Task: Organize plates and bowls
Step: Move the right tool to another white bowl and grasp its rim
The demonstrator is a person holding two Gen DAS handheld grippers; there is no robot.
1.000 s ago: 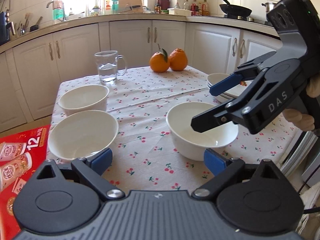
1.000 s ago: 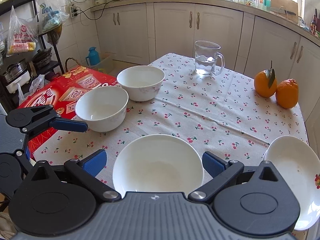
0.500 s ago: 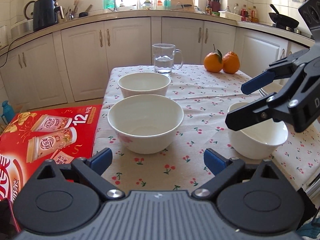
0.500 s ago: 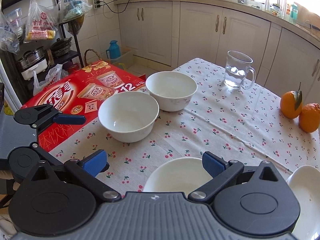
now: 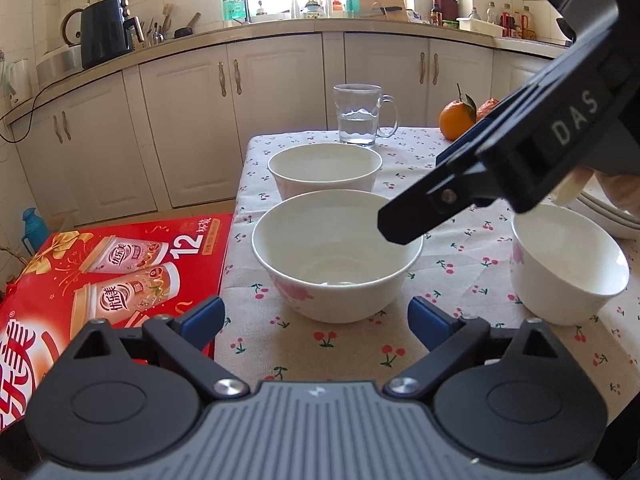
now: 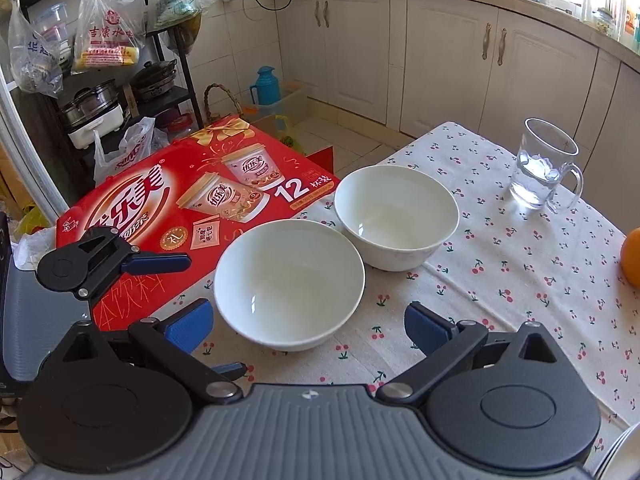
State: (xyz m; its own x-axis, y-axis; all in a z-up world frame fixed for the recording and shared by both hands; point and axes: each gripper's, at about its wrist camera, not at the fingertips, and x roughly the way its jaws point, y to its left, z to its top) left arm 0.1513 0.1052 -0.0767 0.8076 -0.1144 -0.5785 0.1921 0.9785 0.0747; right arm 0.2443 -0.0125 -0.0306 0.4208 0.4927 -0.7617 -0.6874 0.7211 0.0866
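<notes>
Reaching for the near bowl [image 6: 290, 284], you have both the right gripper [image 6: 308, 320] and left gripper [image 5: 316, 316] spread wide and empty; it sits just beyond your fingertips, so advance and straddle its rim.

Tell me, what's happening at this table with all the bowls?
A person is tidying up dishes, holding a two-finger tool in each hand. Both the left tool and the right tool are open and empty, pointed at the nearest white bowl. A second bowl sits just behind it, a third bowl off to the side near some stacked plates. Nothing has been picked up yet.
</notes>
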